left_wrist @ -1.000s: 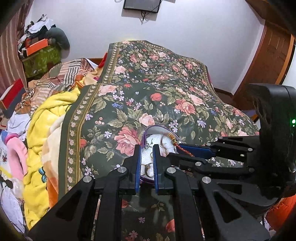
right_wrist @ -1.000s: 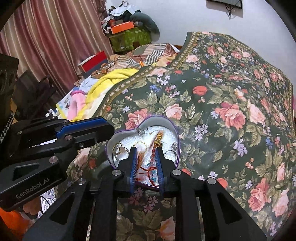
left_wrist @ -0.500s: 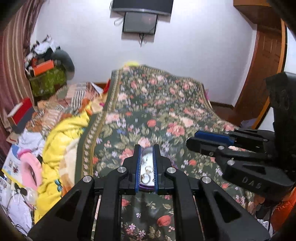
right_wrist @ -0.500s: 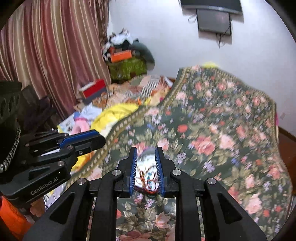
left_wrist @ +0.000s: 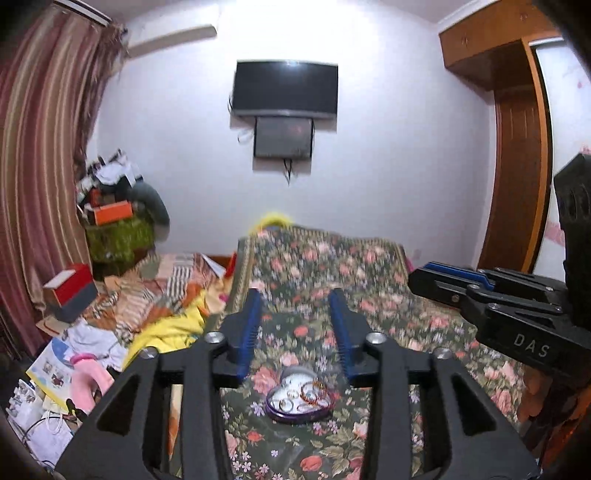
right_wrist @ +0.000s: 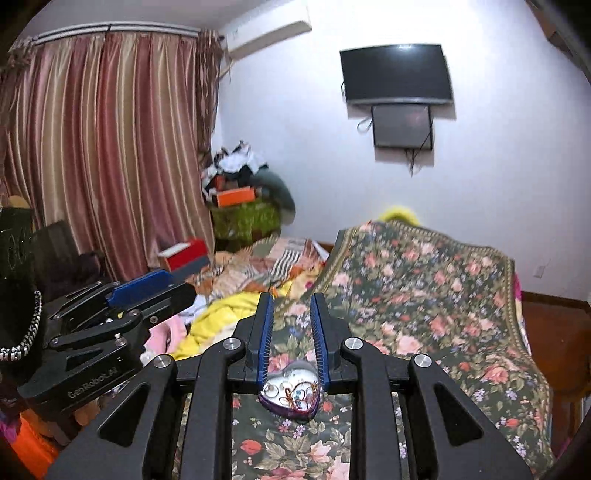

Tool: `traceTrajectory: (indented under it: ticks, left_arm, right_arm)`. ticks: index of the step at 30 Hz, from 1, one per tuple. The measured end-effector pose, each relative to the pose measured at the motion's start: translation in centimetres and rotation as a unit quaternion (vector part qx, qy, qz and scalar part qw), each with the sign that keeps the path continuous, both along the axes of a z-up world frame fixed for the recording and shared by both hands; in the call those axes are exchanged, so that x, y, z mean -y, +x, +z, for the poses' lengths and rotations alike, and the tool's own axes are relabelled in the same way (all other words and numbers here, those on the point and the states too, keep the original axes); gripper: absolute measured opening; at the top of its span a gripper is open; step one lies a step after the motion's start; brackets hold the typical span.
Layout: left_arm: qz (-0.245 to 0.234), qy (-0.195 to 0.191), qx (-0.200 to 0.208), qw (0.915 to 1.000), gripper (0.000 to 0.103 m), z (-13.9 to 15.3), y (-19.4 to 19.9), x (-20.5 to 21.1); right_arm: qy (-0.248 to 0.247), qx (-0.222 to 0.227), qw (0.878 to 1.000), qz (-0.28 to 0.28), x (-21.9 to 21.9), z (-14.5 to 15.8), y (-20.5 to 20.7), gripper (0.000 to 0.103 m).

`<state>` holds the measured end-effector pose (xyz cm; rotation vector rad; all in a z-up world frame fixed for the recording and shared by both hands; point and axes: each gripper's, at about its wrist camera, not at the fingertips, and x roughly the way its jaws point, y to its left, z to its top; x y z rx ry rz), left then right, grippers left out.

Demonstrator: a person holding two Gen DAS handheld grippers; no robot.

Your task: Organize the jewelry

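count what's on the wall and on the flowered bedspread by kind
Screens on the wall: 2, the TV and a smaller screen under it
Air conditioners on the wall: 1, the air conditioner
Heart-shaped boxes on the bedspread: 1, the heart-shaped box, holding jewelry too small to count
Total: 4

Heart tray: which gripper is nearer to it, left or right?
Too close to call. The left gripper and right gripper both hover, open, above and short of the heart tray on the bed, each aimed at it.
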<state>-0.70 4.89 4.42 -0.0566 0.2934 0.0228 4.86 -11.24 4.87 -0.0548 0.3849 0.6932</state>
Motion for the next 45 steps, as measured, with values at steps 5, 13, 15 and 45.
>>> traceTrajectory:
  ticks: [5, 13, 15, 45]
  left_arm:
    - [0.016, 0.006, 0.028, 0.9995, 0.059, 1.0, -2.2, 0.0]
    - [0.038, -0.006, 0.035, 0.9987, 0.091, 1.1, -3.9, -0.3]
    - [0.041, -0.009, 0.034, 0.9986, 0.092, 1.1, -4.1, -0.4]
    - [0.043, -0.012, 0.026, 0.9987, 0.097, 0.9, -4.4, -0.1]
  right_arm:
    - [0.015, 0.033, 0.999, -0.032, 1.1, 0.7, -1.8, 0.058]
    - [0.017, 0.064, 0.996, -0.06, 1.6, 1.3, -3.6, 0.083]
    - [0.014, 0.066, 0.996, -0.061, 1.5, 1.4, -3.7, 0.083]
    - [0.017, 0.047, 0.997, -0.055, 1.9, 0.7, -4.3, 0.084]
